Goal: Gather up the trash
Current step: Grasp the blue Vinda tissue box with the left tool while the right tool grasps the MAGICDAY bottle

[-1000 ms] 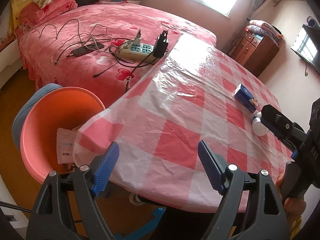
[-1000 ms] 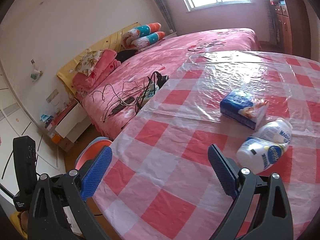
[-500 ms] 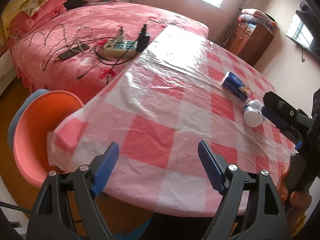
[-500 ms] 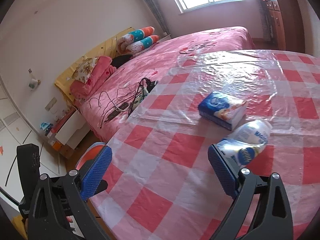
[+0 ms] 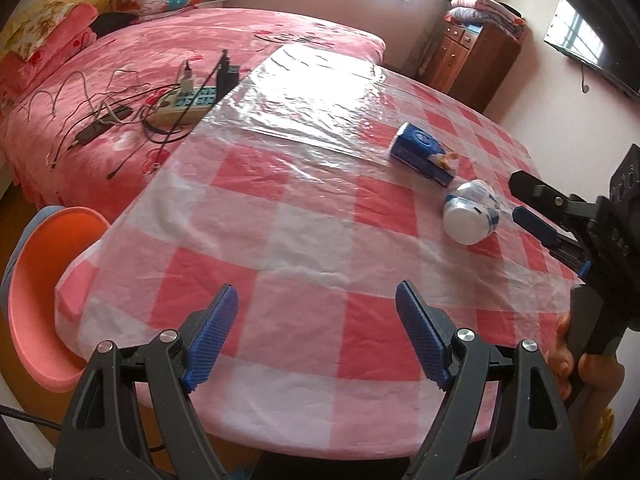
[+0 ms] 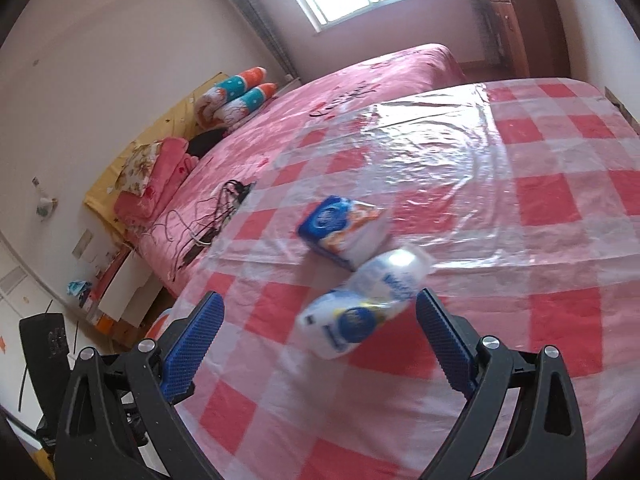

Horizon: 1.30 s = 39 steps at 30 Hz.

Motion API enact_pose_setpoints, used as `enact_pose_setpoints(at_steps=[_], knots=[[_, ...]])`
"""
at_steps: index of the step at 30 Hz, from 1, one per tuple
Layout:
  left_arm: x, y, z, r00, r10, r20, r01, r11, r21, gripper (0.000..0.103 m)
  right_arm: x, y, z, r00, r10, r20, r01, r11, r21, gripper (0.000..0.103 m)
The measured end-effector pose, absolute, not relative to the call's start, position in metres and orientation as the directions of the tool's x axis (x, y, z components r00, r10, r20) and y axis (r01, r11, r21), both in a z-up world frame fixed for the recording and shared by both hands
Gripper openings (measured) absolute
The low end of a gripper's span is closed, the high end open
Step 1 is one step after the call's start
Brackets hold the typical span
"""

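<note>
A white plastic bottle (image 6: 360,304) with a blue label lies on its side on the red-checked table (image 6: 560,200), and a blue carton (image 6: 344,232) rests just behind it. My right gripper (image 6: 318,334) is open, its blue pads on either side of the bottle's near end without touching it. The left wrist view shows the same bottle (image 5: 472,212) and carton (image 5: 424,154) at the right, with the right gripper (image 5: 532,204) reaching in beside the bottle. My left gripper (image 5: 316,334) hangs open over the table's near edge, holding nothing.
An orange bin (image 5: 40,292) stands on the floor left of the table. A pink bed (image 5: 160,60) behind carries a power strip (image 5: 188,100) and tangled cables. A wooden cabinet (image 5: 476,60) and a wall screen (image 5: 596,32) are at the far right.
Both grippers have swept to the right along the table. The bottle now sits between the right gripper's open pads. The orange bin has slid toward the left edge of the left wrist view.
</note>
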<state>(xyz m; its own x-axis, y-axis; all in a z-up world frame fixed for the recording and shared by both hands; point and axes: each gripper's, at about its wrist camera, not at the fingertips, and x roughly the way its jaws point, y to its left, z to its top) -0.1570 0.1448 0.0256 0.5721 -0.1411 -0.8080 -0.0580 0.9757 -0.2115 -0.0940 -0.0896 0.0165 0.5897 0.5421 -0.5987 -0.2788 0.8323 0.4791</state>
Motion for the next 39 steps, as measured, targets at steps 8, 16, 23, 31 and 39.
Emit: enact_pose_setpoints(at_steps=[8, 16, 23, 31, 39], knots=[[-0.149, 0.134, 0.025, 0.564, -0.15, -0.812, -0.04, 0.977, -0.208, 0.082, -0.082, -0.081, 0.001, 0.544, 0.487, -0.683, -0.308, 0.873, 0.378, 0.095], [-0.136, 0.133, 0.023, 0.554, -0.154, -0.818, -0.047, 0.975, -0.215, 0.082, -0.067, -0.073, -0.007, 0.512, 0.46, -0.726, -0.339, 0.884, 0.322, 0.095], [-0.119, 0.127, 0.025, 0.561, -0.171, -0.81, -0.045, 0.971, -0.236, 0.082, -0.063, -0.059, -0.009, 0.494, 0.452, -0.742, -0.394, 0.878, 0.272, 0.096], [-0.092, 0.117, 0.036, 0.586, -0.22, -0.78, -0.027, 0.956, -0.291, 0.082, -0.063, -0.066, -0.009, 0.496, 0.462, -0.735, -0.392, 0.875, 0.285, 0.091], [-0.056, 0.105, 0.027, 0.537, -0.334, -0.774, -0.051, 0.904, -0.425, 0.082, -0.06, -0.09, -0.008, 0.517, 0.45, -0.729, -0.354, 0.887, 0.297, 0.07]])
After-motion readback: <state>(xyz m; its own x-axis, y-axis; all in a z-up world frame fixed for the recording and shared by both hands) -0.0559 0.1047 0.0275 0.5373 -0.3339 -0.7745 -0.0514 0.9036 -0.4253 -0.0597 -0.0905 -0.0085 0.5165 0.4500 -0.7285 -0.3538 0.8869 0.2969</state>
